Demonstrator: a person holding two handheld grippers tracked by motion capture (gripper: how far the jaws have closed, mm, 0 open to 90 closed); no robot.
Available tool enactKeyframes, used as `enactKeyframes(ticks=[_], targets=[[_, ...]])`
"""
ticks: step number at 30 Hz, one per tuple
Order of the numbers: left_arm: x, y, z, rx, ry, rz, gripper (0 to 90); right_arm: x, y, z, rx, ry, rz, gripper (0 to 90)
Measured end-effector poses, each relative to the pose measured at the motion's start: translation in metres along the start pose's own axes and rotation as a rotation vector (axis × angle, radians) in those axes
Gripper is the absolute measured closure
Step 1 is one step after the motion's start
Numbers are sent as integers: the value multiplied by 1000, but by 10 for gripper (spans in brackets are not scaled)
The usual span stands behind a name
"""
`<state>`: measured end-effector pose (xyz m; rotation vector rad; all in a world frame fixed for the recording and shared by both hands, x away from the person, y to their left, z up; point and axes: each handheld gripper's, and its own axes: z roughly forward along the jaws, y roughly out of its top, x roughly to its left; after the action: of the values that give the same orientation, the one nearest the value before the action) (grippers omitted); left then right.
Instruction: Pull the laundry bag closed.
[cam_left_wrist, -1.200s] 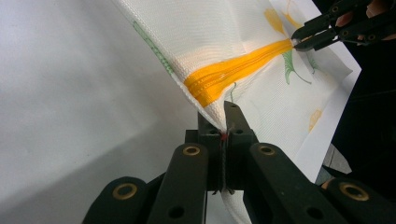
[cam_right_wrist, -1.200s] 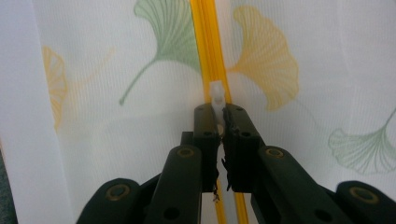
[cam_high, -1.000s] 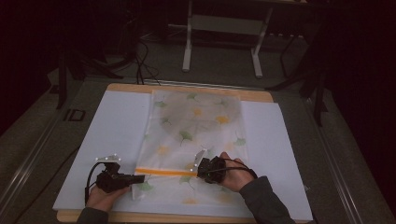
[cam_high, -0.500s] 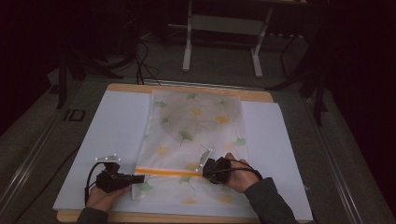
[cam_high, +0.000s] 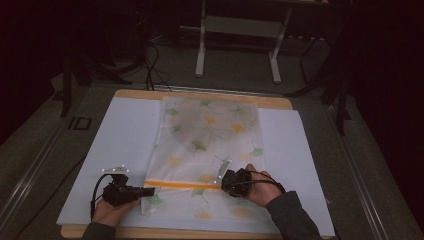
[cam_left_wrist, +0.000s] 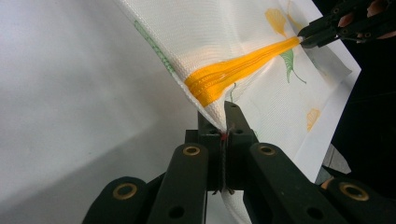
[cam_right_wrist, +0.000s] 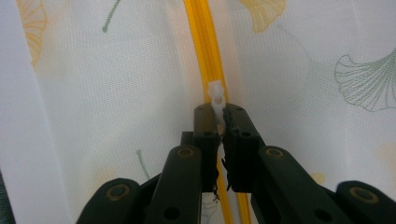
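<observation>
You have a white mesh bag (cam_high: 207, 145) printed with green and yellow leaves, lying flat along the middle of the board (cam_high: 125, 135), its far end at the far edge. An orange zipper (cam_high: 182, 184) crosses it near your edge. Its white pull (cam_right_wrist: 216, 93) sits at the zipper's right end.

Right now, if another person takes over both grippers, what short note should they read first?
Left gripper: shut on the edge of the mesh bag, at the end of the yellow zipper.
Right gripper: shut on the white zipper pull, at the zipper's right end in the high view.
The bag lies flat on the white mat, zipper near the person.
Done: both grips are set and the fabric is held taut.
Left: probably slide the pull along the zipper while the left holds. Whether it is opening or closing I cannot tell.
</observation>
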<state>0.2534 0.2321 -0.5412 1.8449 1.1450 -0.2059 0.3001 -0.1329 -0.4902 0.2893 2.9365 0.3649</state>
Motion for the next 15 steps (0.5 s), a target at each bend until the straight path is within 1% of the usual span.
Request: enactKeyframes(ticks=[15], targets=[[0, 0, 0, 0, 3, 2, 889, -2, -12, -3, 3, -2, 18, 845]])
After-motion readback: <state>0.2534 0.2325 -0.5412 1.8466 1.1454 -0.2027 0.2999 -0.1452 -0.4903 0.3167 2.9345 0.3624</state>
